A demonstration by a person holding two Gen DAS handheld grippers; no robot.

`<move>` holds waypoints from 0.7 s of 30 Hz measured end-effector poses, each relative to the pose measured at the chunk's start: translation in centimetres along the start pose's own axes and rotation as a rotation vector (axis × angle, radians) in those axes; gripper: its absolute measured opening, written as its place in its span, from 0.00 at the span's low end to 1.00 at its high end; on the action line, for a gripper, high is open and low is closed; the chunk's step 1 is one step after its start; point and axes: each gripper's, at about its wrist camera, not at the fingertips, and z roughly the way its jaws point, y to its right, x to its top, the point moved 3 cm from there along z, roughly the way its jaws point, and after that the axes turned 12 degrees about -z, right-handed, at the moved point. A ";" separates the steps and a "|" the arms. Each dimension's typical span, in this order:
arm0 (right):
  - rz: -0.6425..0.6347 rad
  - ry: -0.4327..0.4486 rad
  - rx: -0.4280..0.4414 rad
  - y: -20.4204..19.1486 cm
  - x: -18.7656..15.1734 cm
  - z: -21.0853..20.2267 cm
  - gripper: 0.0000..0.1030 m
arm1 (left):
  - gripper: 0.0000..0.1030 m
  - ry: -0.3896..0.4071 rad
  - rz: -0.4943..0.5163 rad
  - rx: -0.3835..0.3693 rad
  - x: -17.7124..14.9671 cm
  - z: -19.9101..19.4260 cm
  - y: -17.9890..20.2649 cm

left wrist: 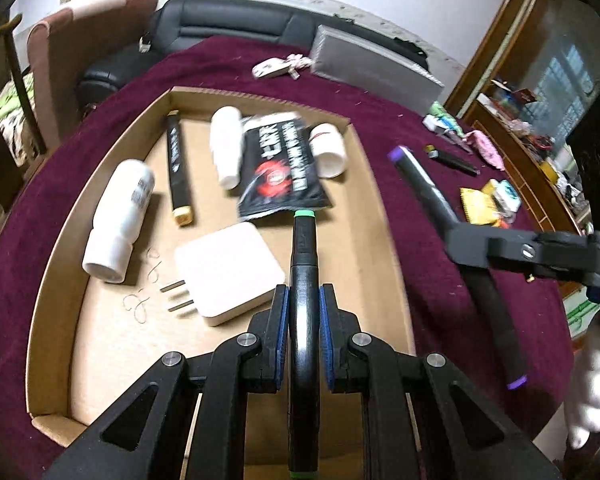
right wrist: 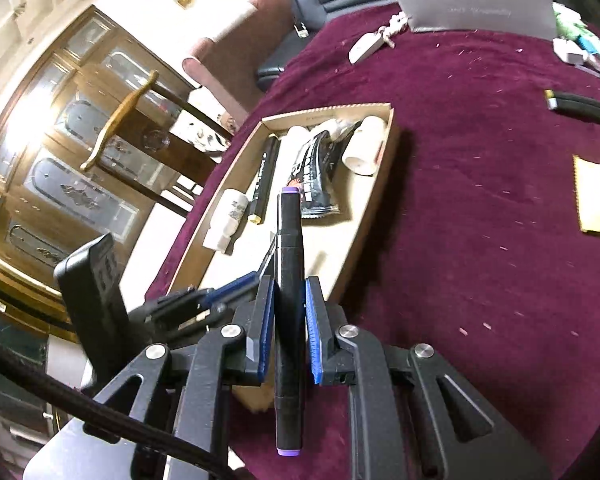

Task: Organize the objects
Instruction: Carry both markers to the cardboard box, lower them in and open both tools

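My left gripper (left wrist: 304,304) is shut on a black marker with green ends (left wrist: 303,264), held over the shallow cardboard tray (left wrist: 364,184). My right gripper (right wrist: 286,300) is shut on a black marker with purple ends (right wrist: 289,264), near the tray's (right wrist: 384,148) front end. In the left wrist view that purple marker (left wrist: 432,196) hangs over the maroon cloth just right of the tray. In the tray lie a white charger (left wrist: 228,268), white bottles (left wrist: 118,216), a yellow-capped marker (left wrist: 179,172), a black pouch (left wrist: 284,168) and a white jar (left wrist: 329,148).
On the maroon tablecloth (right wrist: 480,220) lie another black marker (right wrist: 580,106), a yellow packet (right wrist: 598,196), a grey case (right wrist: 476,4) and a white key fob (right wrist: 366,46). Small clutter sits at the table's right edge (left wrist: 496,200). Chairs and a wooden cabinet (right wrist: 60,160) stand around.
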 end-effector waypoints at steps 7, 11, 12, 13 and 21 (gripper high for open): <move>0.045 -0.070 -0.072 0.2 1.5 5.1 0.13 | 0.11 -0.018 -0.022 0.010 -0.1 1.3 -0.7; 0.026 -0.092 -0.130 -0.2 1.6 6.5 0.13 | 0.11 -0.004 -0.021 -0.001 -0.3 1.3 -0.6; 0.023 -0.098 -0.136 -0.2 1.6 6.7 0.13 | 0.11 -0.001 -0.026 -0.009 -0.3 1.2 -0.6; 0.023 -0.102 -0.142 -0.2 1.6 7.0 0.13 | 0.11 0.003 -0.030 -0.018 -0.3 1.0 -0.7; 0.023 -0.110 -0.170 -0.3 1.8 7.5 0.13 | 0.22 0.068 -0.034 -0.037 -0.5 -2.1 -1.2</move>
